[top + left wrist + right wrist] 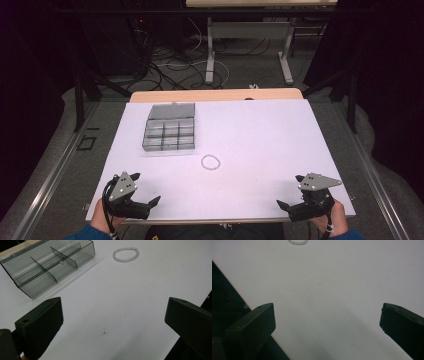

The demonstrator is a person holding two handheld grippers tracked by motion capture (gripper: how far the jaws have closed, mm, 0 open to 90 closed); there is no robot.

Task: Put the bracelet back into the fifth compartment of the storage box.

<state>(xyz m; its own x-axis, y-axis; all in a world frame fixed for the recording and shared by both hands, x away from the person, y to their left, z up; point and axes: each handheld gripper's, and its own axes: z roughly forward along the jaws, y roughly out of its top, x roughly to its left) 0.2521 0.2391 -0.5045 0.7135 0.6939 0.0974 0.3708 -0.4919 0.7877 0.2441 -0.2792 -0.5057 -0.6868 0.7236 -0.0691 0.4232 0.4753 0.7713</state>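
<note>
Smooth white tabletop (pixel 260 135) carries a smoky clear-plastic compartment box (pixel 169 128) and beaded bracelet (pixel 210 162); left gripper (pixel 150 204) and right gripper (pixel 283 206) gape wide, empty.

Left gripper (pixel 112 325) agape, bead bracelet (pixel 125 254) beside divided box (pixel 47 265), white tabletop (pixel 130 297)

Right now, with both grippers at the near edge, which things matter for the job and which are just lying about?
Job things:
bead bracelet, loose on the table
divided clear box, lid open

Just about:
white table
second table behind
floor cables
</note>
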